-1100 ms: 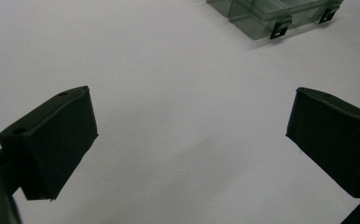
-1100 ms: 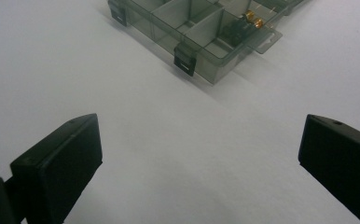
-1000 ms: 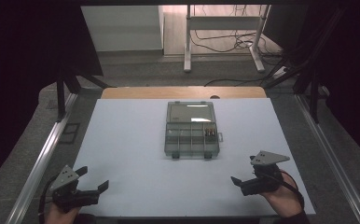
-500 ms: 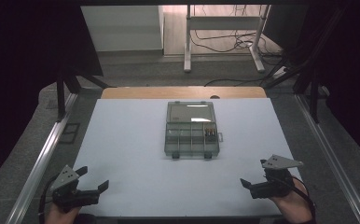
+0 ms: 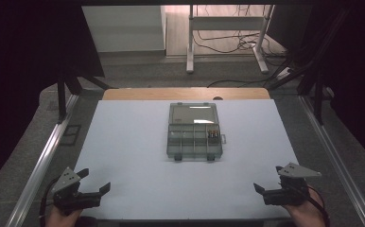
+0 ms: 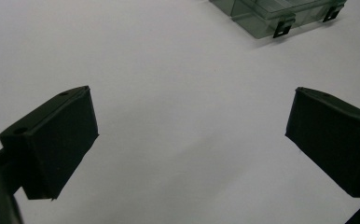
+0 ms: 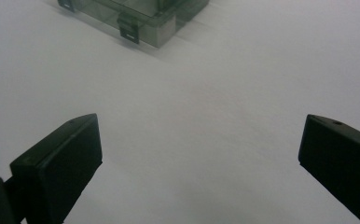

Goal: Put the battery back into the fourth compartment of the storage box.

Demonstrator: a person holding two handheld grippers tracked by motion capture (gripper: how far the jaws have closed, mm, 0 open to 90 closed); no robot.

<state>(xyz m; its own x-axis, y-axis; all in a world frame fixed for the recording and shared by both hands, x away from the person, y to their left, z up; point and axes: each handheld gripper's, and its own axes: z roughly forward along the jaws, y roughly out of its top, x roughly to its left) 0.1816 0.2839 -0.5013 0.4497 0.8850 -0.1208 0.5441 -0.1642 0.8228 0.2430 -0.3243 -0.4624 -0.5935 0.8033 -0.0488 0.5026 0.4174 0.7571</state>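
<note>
A clear grey compartment box [image 5: 194, 131] lies in the middle of the white table [image 5: 124, 142], its two latches facing me. Small brownish items [image 5: 212, 134] sit in one right-hand compartment. My left gripper [image 5: 94, 180] rests at the near left corner, open, with nothing between its jaws. My right gripper [image 5: 269, 178] is at the near right corner, also open and empty. In the left gripper view the gripper [image 6: 192, 126] points over bare table, with the box [image 6: 280, 14] at the upper right. The right gripper view has its gripper [image 7: 201, 149] wide open, the box [image 7: 136, 14] at the upper left.
A wooden strip [image 5: 185, 93] runs along the table's far edge. Metal rails [image 5: 43, 161] flank both sides. Beyond the table stand a white desk frame [image 5: 228, 42] and floor cables [image 5: 228, 45]. Dark curtains hang left and right.
My right gripper has drawn back toward the near edge and a little to the right. The left gripper and the box have stayed put.
</note>
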